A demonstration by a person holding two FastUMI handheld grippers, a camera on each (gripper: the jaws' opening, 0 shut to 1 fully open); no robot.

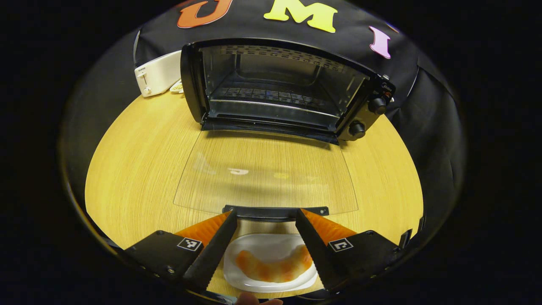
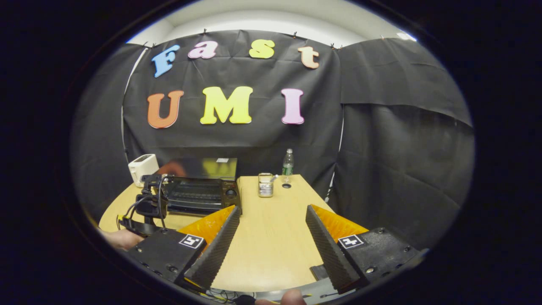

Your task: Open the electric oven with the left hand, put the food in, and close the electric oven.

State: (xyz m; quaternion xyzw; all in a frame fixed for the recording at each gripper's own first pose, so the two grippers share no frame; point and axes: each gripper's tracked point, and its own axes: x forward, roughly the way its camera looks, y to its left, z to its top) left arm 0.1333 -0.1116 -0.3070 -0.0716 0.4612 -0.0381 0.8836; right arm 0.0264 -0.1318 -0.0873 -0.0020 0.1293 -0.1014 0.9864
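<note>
Glass of the oven door [image 1: 266, 173] lies flat open on the wooden table [image 1: 139, 161], and the oven [image 1: 279, 89] stands open behind it. My left gripper [image 1: 266, 220] is spread apart at the door handle [image 1: 275, 210], above the food [image 1: 273, 267] on its white plate [image 1: 271, 250]. My right gripper [image 2: 273, 218] is spread apart too, holding nothing.

White toaster [image 2: 142, 168], glass jar [image 2: 265, 185] w/ water bottle [image 2: 288, 162] behind, on wood table [image 2: 275, 237].
</note>
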